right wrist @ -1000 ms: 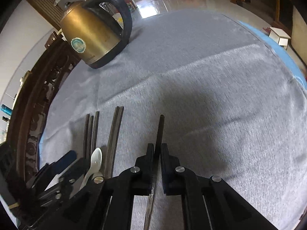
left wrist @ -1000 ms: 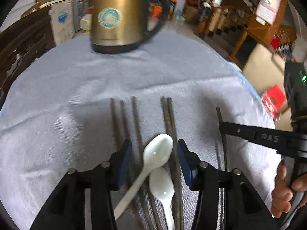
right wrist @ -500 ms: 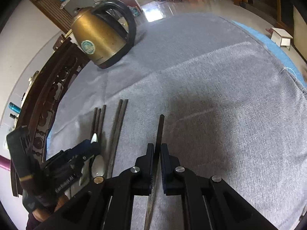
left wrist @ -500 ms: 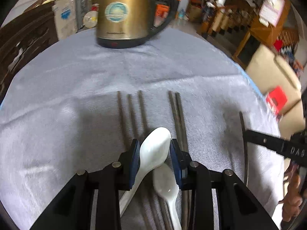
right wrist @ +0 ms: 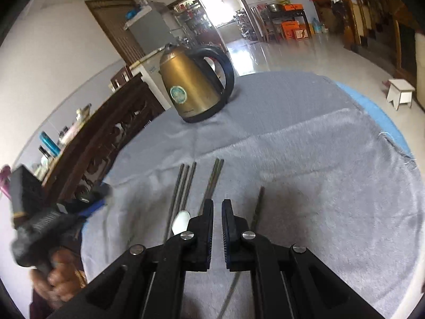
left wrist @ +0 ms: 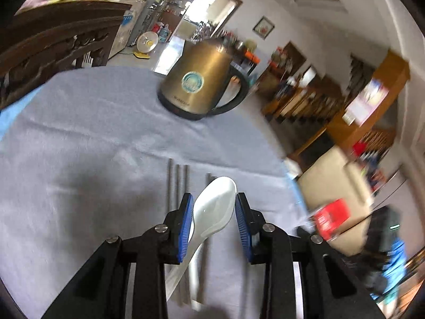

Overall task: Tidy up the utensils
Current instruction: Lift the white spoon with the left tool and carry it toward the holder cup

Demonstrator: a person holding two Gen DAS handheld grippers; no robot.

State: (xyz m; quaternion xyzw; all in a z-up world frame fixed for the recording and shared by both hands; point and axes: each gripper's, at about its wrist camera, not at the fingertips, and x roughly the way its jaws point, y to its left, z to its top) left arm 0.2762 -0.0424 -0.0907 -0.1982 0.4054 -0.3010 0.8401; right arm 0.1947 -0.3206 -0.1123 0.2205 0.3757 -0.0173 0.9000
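White ceramic spoon (left wrist: 215,207): clamped in the left gripper (left wrist: 213,214), lifted above the chopsticks (left wrist: 177,183) on the grey tablecloth (left wrist: 79,159).
Right gripper (right wrist: 217,223): closed, empty; single chopstick (right wrist: 258,204) lies beside it.

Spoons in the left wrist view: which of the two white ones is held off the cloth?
The upper spoon, its bowl clamped in the left hand-held gripper; the other spoon lies on the cloth beneath it.
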